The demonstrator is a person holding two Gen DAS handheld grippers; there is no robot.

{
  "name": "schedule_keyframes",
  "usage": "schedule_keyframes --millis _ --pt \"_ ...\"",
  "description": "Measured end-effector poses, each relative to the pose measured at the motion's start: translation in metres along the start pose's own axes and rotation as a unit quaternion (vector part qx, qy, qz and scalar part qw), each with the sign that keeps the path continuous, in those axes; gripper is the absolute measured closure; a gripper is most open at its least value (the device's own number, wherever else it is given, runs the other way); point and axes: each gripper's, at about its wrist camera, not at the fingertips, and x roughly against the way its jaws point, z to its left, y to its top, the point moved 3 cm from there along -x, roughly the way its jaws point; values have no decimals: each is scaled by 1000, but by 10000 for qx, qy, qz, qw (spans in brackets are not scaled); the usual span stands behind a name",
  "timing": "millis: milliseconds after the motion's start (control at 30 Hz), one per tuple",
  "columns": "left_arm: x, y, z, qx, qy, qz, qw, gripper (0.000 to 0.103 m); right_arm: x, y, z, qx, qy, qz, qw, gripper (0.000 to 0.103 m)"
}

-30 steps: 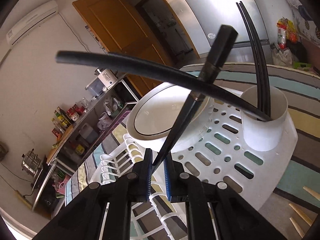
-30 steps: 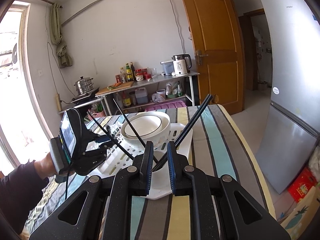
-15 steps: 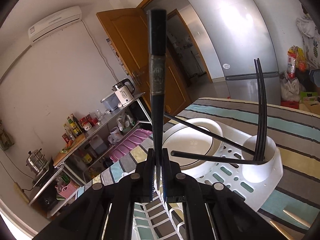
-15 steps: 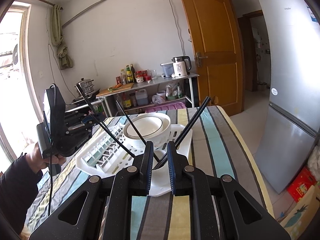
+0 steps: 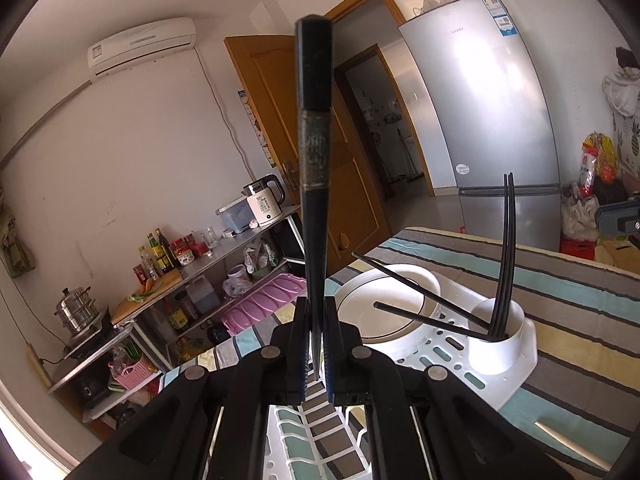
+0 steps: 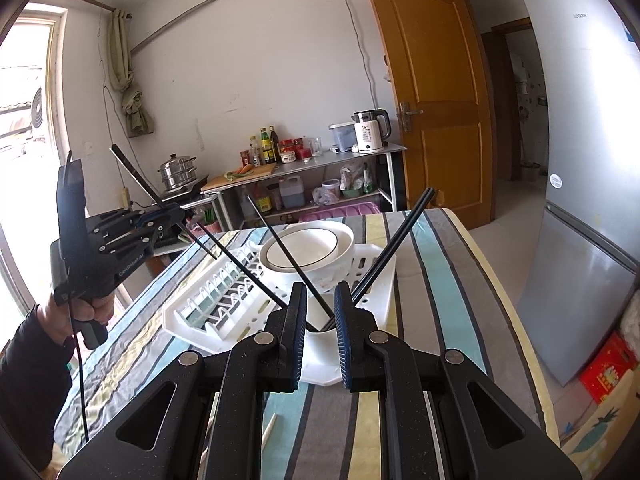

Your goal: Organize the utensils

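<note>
- Black chopstick (image 5: 315, 184): clamped near its thin end between the jaws of the left gripper (image 5: 316, 334), its thick decorated end pointing up and away from them.
- It looks light, stiff and smooth, so likely to pivot or slip; a hold nearer the middle would probably steady it.
- White utensil cup (image 5: 498, 342), ahead and to the right of the left gripper, already holds other black chopsticks.
- Right gripper (image 6: 320, 312): jaws apart, empty, poised just over that cup on the dish rack (image 6: 188, 314).
</note>
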Motion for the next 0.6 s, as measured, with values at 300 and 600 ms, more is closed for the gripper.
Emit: schedule_keyframes --millis 300,600 --pt "50 -24 -8 485 -369 74 9981 98 6 -13 17 21 243 147 9996 88" --pt "59 -67 -115 -1141 -980 804 9853 97 28 -22 19 17 184 138 9997 88"
